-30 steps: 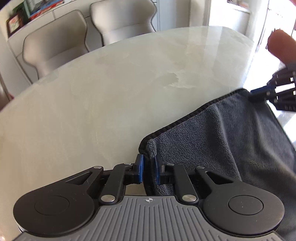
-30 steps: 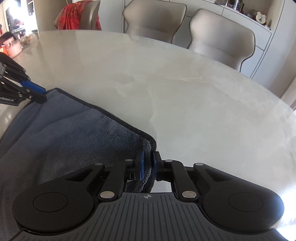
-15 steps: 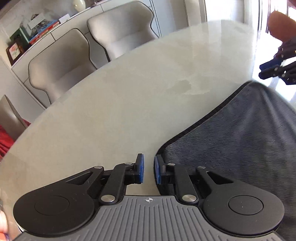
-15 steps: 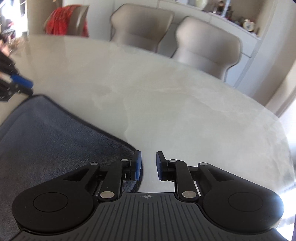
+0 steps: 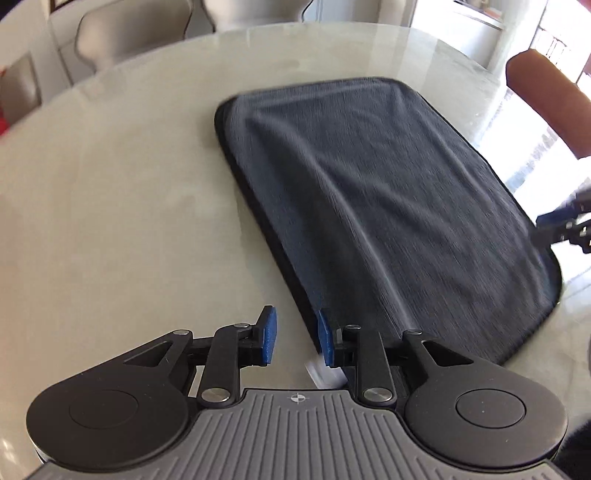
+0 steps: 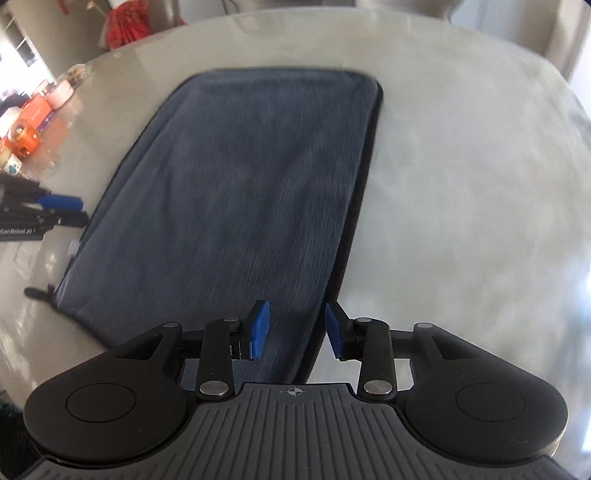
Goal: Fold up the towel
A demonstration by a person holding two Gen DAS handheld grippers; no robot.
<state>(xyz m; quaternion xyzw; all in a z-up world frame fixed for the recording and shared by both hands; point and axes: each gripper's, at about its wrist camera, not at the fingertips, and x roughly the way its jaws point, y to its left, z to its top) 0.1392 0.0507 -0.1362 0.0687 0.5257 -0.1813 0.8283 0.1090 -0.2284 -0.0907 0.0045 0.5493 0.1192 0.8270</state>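
Grey terry cloth, dark-edged, lay flat on the pale marbled table [image 5: 110, 206]: the towel [image 5: 376, 206] was already doubled, one layer showing under the other along its left border, and it rested near the middle of the tabletop with bare stone all round it. Seen from the left wrist camera, beige chairs [image 5: 136, 33] stood beyond the far left rim of the table. Nearer the lens, the left gripper [image 5: 294, 338] hung above the towel's near left edge, its blue pads [image 5: 267, 334] parted and its jaws opening, with nothing pinched between them; a small white tag [image 5: 325, 373] of the towel showed just below the right-hand pad. Across the cloth, at the right border of that view, the right gripper [image 5: 565, 225] reached in beside the towel's right side, under a rust-brown sleeve [image 5: 546, 99]. From the right wrist camera, orange and pink clutter [image 6: 33, 122] sat at the far left of the table, and the left gripper [image 6: 55, 212] lay just off the towel's [image 6: 240, 192] left edge, apart from it. A short dark loop [image 6: 38, 293] stuck out from the towel's near left corner. At the bottom of that view the right gripper [image 6: 295, 330] was released too, jaws opening over the towel's right hem, which ran beneath the gap without being clamped. To the right of it stretched only blurred marble [image 6: 480, 184].
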